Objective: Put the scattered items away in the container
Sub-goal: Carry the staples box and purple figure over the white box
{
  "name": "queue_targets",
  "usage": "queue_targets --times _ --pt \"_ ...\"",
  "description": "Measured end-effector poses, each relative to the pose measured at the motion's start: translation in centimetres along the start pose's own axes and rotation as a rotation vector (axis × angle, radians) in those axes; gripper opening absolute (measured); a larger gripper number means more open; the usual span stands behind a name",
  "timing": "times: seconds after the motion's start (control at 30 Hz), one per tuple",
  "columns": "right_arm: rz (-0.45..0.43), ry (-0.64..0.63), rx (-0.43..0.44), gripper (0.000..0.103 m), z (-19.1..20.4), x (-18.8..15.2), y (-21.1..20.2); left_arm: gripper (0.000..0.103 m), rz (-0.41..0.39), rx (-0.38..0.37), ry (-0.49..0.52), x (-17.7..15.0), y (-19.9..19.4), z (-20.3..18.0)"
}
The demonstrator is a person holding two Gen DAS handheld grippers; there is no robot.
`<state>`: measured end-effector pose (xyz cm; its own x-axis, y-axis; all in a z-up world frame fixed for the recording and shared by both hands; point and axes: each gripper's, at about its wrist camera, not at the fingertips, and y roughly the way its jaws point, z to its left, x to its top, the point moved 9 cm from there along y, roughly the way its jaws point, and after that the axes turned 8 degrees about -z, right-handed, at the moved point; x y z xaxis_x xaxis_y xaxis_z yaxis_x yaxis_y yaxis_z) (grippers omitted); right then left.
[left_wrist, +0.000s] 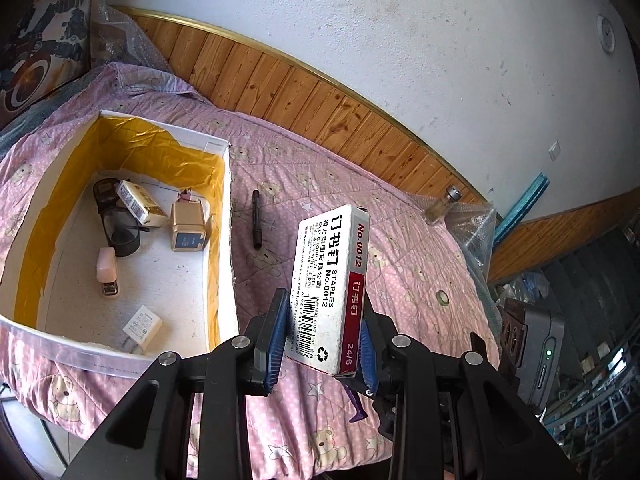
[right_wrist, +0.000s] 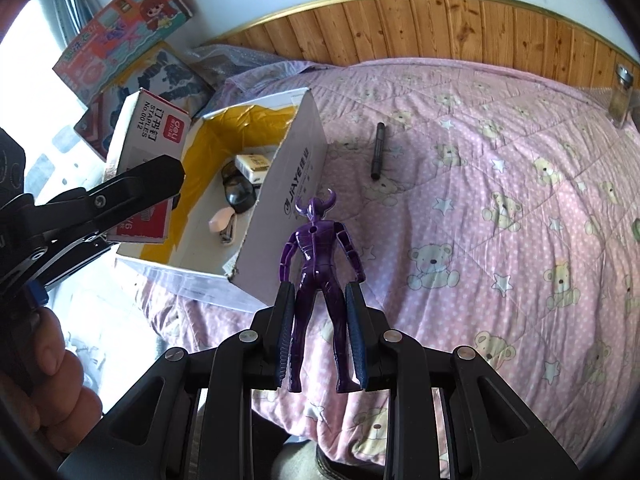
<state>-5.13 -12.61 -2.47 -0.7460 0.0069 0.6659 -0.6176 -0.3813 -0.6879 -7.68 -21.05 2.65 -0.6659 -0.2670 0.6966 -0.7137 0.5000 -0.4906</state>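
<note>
Container (left_wrist: 224, 240), left wrist view: white box with yellow lining, left on the pink quilt (left_wrist: 320, 200); your left gripper (left_wrist: 324, 332) clamps a staples box (left_wrist: 332, 280) just right of it. Black pen (left_wrist: 256, 220) beyond. Right wrist view: your right gripper (right_wrist: 322, 336) clamps a purple figure (right_wrist: 316, 264) near the container's right wall.

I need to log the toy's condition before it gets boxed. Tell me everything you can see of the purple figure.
The purple figure is a glossy, hard-plastic humanoid with two curved horns on its head, segmented arms hanging at its sides, and a small hole high on its back. It is seen from behind, upright, legs together. The right tool is shut on its legs, holding it above the pink quilt, just right of the box. No damage shows.
</note>
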Motion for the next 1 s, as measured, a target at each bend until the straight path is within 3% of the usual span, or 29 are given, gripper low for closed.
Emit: queue_targets --times 0.63,1.0 --pt "-0.046 -0.103 0.078 0.027 6.2 3.8 -0.3 0.033 -0.071 0.073 -0.039 3.2 -3.7 4.2" --pt "0.01 -0.192 0.147 0.027 10.4 4.7 3.0 0.033 -0.119 0.167 -0.11 4.6 -5.9 10.4"
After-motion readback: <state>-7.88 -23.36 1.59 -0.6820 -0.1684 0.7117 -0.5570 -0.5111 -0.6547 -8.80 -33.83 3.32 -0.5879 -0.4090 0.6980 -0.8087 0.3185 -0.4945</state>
